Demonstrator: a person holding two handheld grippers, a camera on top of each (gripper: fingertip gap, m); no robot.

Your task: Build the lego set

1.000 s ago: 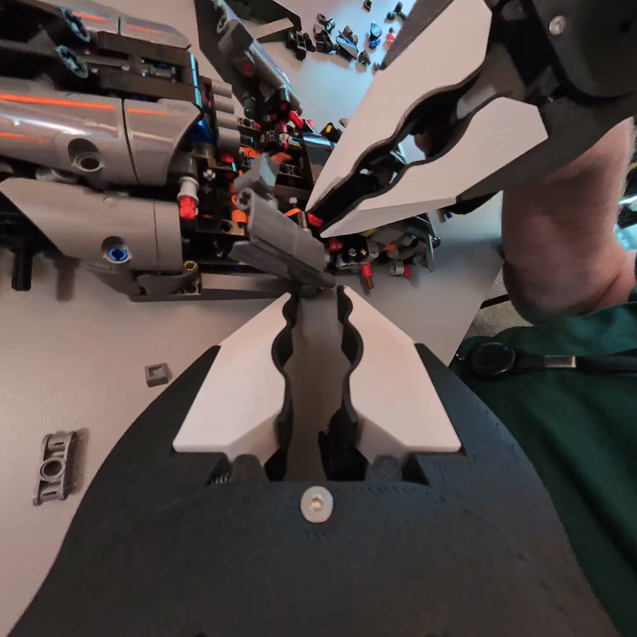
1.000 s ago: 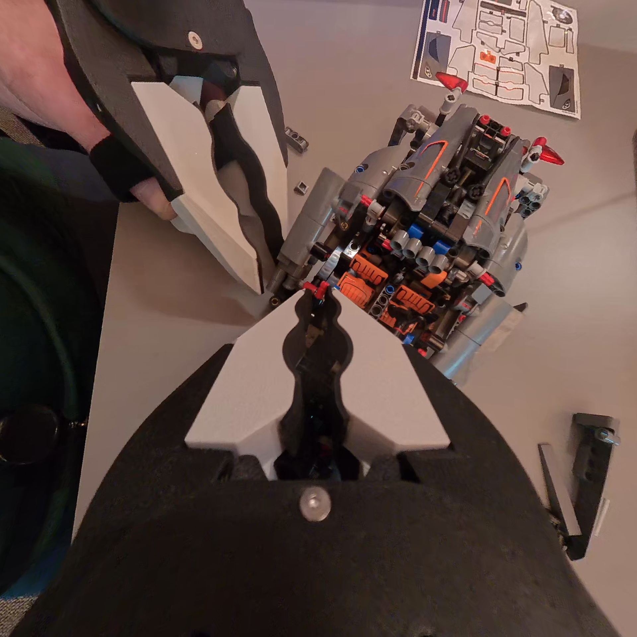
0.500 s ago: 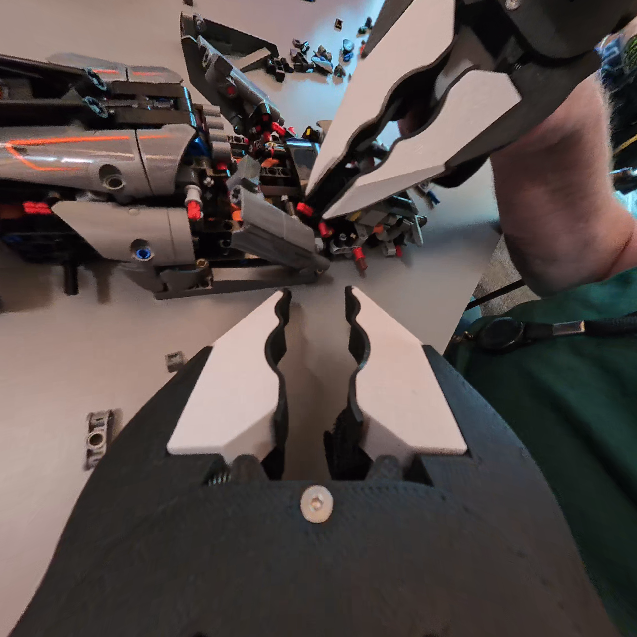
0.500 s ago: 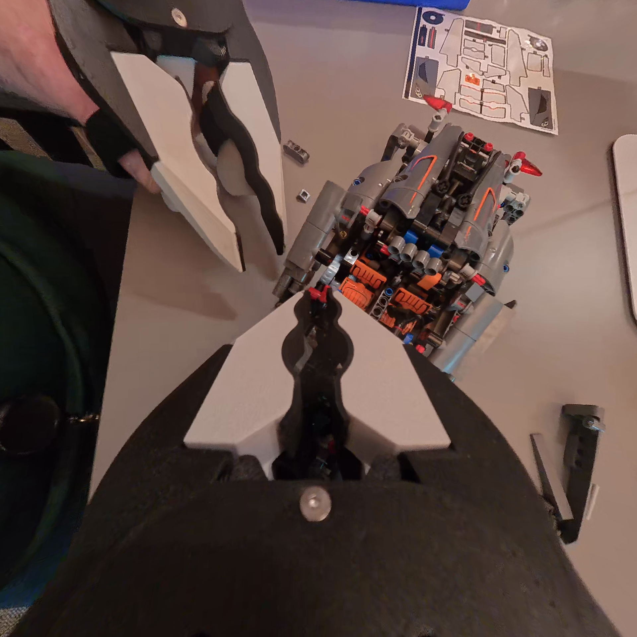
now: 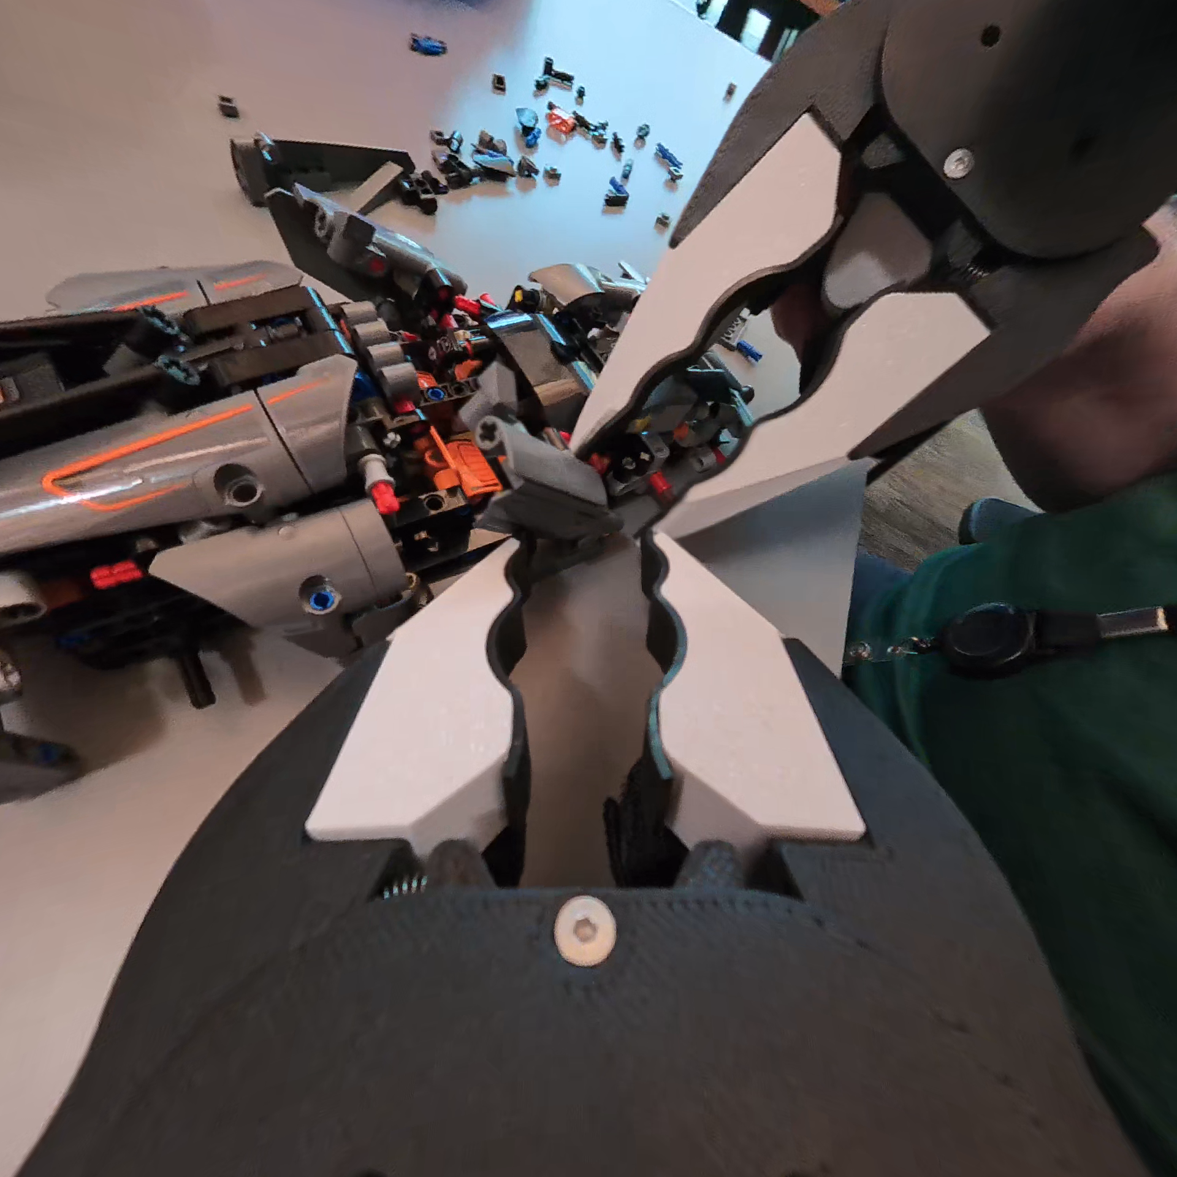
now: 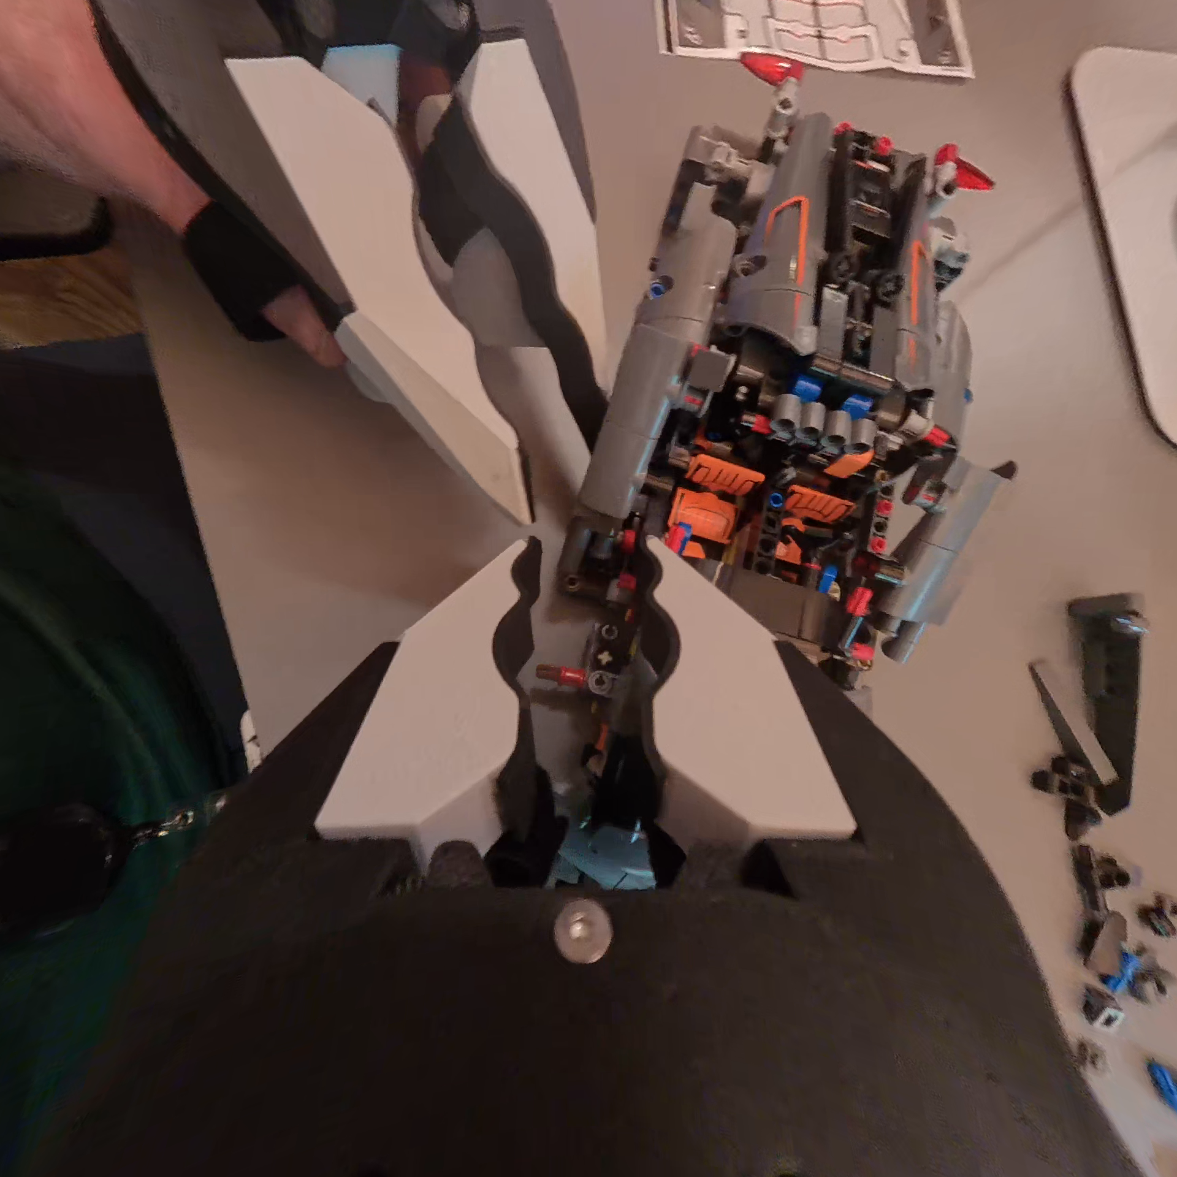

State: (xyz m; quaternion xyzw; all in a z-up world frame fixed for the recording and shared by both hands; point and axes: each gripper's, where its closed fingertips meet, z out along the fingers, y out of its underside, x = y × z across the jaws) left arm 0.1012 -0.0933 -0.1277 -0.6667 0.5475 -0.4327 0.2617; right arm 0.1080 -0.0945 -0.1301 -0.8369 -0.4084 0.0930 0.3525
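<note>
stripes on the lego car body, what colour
Orange, on grey panels; clearest in the left wrist view.

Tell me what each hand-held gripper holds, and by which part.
Nothing is clamped. The left hand-held gripper is open at the grey panel; the right hand-held gripper is open astride the front end of the lego model.

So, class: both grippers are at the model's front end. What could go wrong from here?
1. The left gripper and right gripper, both open, crowd one corner of the model. Their tips nearly meet and could clash.
2. The grey panel sits tilted at the left gripper's tips. A nudge may knock it off.
3. The right gripper straddles a thin strip with a red pin. Closing there might dislodge it.
</note>
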